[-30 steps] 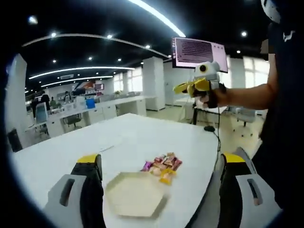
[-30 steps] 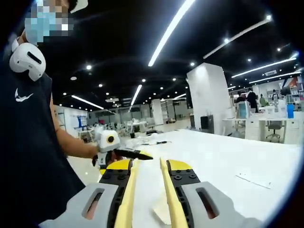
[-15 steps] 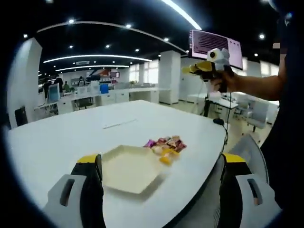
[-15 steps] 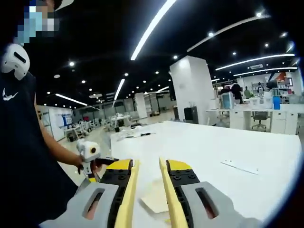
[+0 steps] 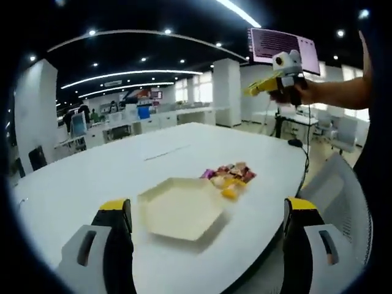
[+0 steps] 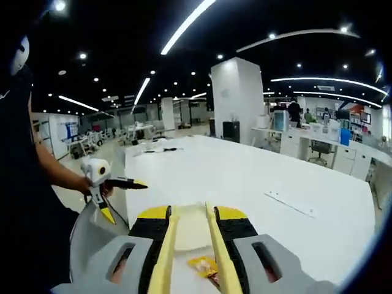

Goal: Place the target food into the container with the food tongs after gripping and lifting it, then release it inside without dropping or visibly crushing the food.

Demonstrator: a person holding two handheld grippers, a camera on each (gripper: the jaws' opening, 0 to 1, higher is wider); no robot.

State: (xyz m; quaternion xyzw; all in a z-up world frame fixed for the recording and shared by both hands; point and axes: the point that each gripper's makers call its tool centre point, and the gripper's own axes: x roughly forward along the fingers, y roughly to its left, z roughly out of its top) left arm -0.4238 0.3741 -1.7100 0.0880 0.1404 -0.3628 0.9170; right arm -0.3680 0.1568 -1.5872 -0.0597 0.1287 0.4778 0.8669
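Snacks piled on white surface beside empty hexagonal tray. Left tongs wide apart; right tongs nearly closed, empty.

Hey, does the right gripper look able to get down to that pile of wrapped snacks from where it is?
Probably yes. The right gripper is above the table with a wrapped snack showing between its tong arms, and nothing lies over the snack pile beside the hexagonal tray.
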